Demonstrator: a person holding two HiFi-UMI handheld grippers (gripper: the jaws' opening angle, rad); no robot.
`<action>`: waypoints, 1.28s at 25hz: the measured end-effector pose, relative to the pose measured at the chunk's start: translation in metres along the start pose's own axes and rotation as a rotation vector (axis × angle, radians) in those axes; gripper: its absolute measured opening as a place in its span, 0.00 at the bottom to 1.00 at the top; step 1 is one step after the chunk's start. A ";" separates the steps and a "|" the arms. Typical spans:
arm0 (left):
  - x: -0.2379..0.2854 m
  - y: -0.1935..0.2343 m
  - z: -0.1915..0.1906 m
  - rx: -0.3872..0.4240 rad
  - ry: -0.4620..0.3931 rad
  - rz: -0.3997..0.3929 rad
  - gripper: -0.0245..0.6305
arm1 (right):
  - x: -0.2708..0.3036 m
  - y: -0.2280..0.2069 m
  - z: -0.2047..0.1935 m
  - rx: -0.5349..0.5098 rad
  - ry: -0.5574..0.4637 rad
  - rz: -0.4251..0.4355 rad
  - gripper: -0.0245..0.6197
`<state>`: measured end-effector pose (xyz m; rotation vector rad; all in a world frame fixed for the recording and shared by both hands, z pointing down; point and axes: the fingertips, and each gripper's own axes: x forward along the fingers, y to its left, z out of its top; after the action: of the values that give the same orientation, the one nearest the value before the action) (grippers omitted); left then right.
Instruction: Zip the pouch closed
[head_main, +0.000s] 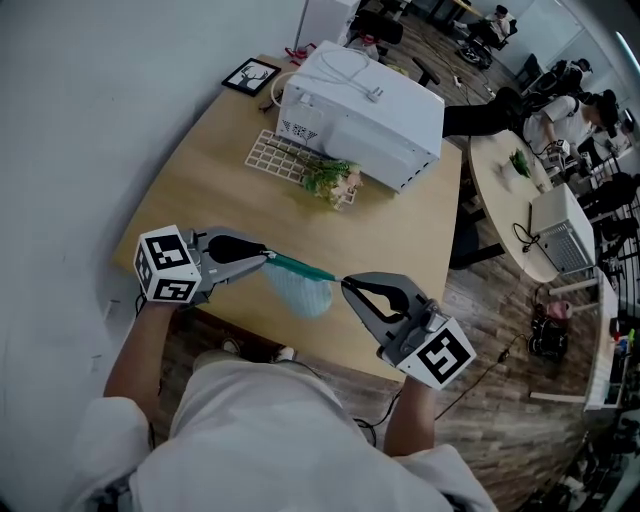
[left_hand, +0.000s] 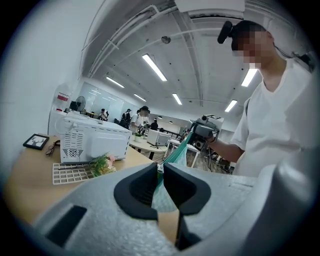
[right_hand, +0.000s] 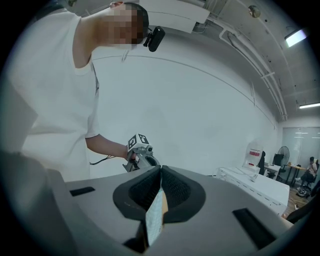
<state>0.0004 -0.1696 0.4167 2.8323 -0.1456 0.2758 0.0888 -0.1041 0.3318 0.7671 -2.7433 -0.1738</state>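
A pale mesh pouch (head_main: 300, 288) with a teal zipper band (head_main: 300, 267) hangs stretched between my two grippers, above the wooden table's (head_main: 215, 175) near edge. My left gripper (head_main: 268, 257) is shut on the zipper's left end. In the left gripper view a small pale pull (left_hand: 160, 168) sits between the left gripper's (left_hand: 161, 172) jaws, and the teal band (left_hand: 179, 150) runs away toward the right gripper (left_hand: 202, 131). My right gripper (head_main: 345, 285) is shut on the pouch's right end. The right gripper view shows the right gripper (right_hand: 160, 172) clamped on the pouch's edge (right_hand: 156, 217), with the left gripper (right_hand: 140, 154) beyond.
A white microwave oven (head_main: 365, 110) stands at the table's far side. A white grid rack (head_main: 280, 155) and a small flower bunch (head_main: 335, 182) lie in front of it, and a framed picture (head_main: 250, 75) behind. A round table (head_main: 495, 185) stands to the right.
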 end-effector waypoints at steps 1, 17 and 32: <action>-0.002 -0.001 -0.001 -0.003 -0.003 0.005 0.11 | 0.000 0.001 -0.002 0.000 0.006 -0.002 0.05; -0.023 -0.015 -0.017 -0.011 -0.009 0.069 0.11 | 0.006 0.031 -0.004 0.006 0.028 0.011 0.05; -0.032 -0.011 -0.039 -0.008 0.024 0.178 0.11 | -0.011 0.056 -0.011 0.083 -0.003 -0.043 0.05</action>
<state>-0.0360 -0.1454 0.4433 2.8100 -0.3935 0.3457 0.0742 -0.0508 0.3507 0.8489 -2.7530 -0.0711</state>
